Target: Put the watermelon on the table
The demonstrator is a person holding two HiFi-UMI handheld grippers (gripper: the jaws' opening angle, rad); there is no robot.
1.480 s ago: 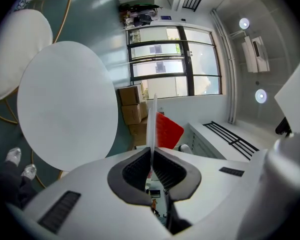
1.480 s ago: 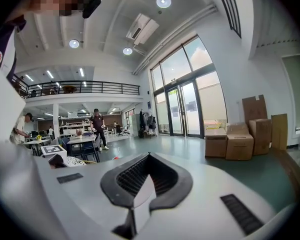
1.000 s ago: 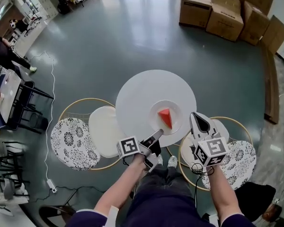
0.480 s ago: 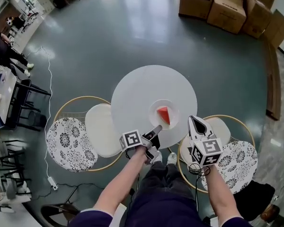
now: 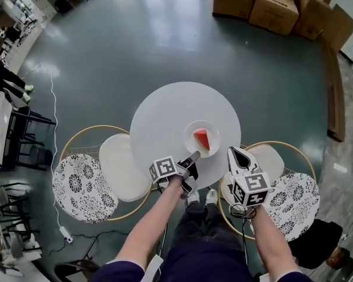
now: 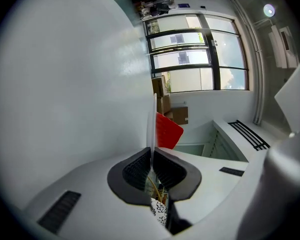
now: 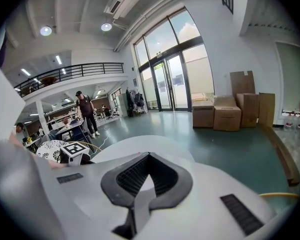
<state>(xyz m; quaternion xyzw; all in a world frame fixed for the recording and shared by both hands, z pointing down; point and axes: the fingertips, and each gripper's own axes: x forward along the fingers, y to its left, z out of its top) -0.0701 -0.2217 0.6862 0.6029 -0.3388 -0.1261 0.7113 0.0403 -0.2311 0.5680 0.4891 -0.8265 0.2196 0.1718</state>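
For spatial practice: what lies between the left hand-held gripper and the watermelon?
Only bare plate, its rim pinched by the left hand-held gripper; seen in left gripper view.

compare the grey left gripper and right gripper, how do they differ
Grip: the left gripper is shut on the rim of the white plate carrying the red watermelon slice; the right gripper is shut on nothing.
Pose: the left gripper is rolled sideways, one jaw above the rim, one below; the right gripper sits upright, jaws side by side.
Shared: both closed, at the edge of the round white table.
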